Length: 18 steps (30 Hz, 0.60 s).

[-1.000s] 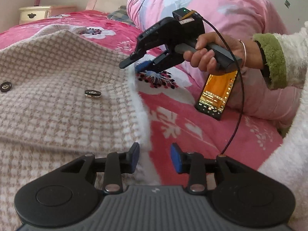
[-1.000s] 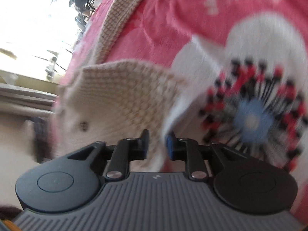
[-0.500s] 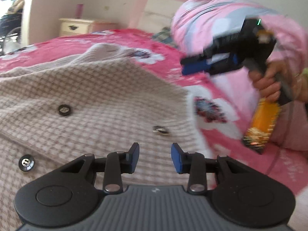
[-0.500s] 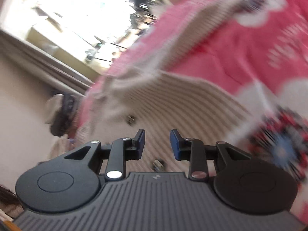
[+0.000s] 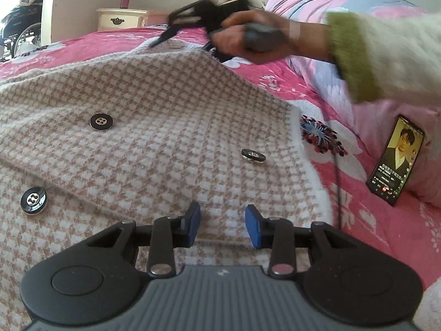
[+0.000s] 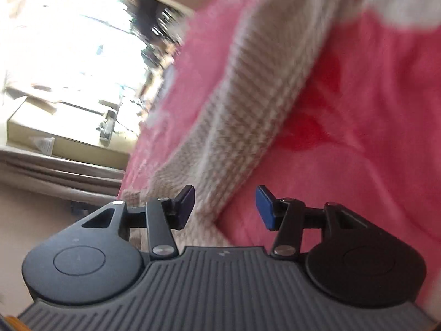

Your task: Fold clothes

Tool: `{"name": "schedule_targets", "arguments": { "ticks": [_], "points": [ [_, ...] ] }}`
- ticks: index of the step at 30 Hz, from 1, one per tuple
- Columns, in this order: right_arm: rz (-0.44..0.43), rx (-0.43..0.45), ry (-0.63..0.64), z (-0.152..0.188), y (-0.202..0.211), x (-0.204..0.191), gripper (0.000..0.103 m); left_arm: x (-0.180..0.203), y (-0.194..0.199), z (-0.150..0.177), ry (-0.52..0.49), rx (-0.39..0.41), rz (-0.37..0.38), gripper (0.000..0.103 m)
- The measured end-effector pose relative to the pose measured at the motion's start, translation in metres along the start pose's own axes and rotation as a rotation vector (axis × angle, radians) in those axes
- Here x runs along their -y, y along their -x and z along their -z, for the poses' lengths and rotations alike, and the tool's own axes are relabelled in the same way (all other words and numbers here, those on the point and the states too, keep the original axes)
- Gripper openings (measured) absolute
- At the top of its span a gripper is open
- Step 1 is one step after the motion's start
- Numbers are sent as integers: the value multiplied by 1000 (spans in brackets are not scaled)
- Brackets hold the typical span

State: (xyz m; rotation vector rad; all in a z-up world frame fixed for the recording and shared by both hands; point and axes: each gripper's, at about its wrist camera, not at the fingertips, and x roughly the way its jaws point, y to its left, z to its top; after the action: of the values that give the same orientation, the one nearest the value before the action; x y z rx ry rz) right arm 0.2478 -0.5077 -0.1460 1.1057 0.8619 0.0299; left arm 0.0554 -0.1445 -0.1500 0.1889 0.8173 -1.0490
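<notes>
**A:** Jaws on the left gripper [image 5: 222, 226] are sitting partly apart, nothing between the blue pads [image 5: 194, 222]. They're hovering over the houndstooth coat [image 5: 154, 127], close above the weave; contact I can't tell.

**B:** Right one?

**A:** Right gripper [image 6: 224, 207] is standing open, jaws have just been opening, nothing pinched. Coat fabric [image 6: 234, 127] is running up the frame from just past its left pad, pink sheet [image 6: 358, 138] showing past the right pad. View is badly smeared.

**B:** Where's the coat lying?

**A:** Spreading across the pink floral bedspread [image 5: 344, 198], front side up. Three black buttons are showing: one far left [image 5: 33, 200], one upper left [image 5: 101, 122], one near the white fleecy right edge [image 5: 253, 155].

**B:** Right hand in the left view?

**A:** Yes, hand [image 5: 248, 38] is gripping the handle, blurred, over the coat's far corner. Green-cuffed fleecy sleeve [image 5: 355, 55] is trailing to the right.

**B:** Surroundings?

**A:** Phone [image 5: 395, 162] is leaning lit against a pink quilt [image 5: 344, 2] at right. Cream nightstand [image 5: 121, 19] is standing behind the bed.
</notes>
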Motion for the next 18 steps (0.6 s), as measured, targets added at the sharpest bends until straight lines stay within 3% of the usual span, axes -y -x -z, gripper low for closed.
{"name": "schedule_targets", "arguments": {
  "ticks": [4,7,9,11,16,18],
  "points": [
    [54,-28,-55,-26,-49,5,50,3,-2,1,-13,2,-10,37],
    [45,9,0,-33,-65,-7,46,4,-2,1,-20,2,-15,37],
    [64,37,83,-35,-72,-18,21,4,-2,1,-21,-1,-12,37],
    [79,62,134,-38,-79,-26,11,4,-2,1,-26,-5,-9,37],
    [38,276,480,-43,-63,-99,9,4,-2,-1,-40,-26,-3,36],
    [49,309,599,-52,-67,-121,9,3,-2,-1,-42,-34,1,37]
  ]
}}
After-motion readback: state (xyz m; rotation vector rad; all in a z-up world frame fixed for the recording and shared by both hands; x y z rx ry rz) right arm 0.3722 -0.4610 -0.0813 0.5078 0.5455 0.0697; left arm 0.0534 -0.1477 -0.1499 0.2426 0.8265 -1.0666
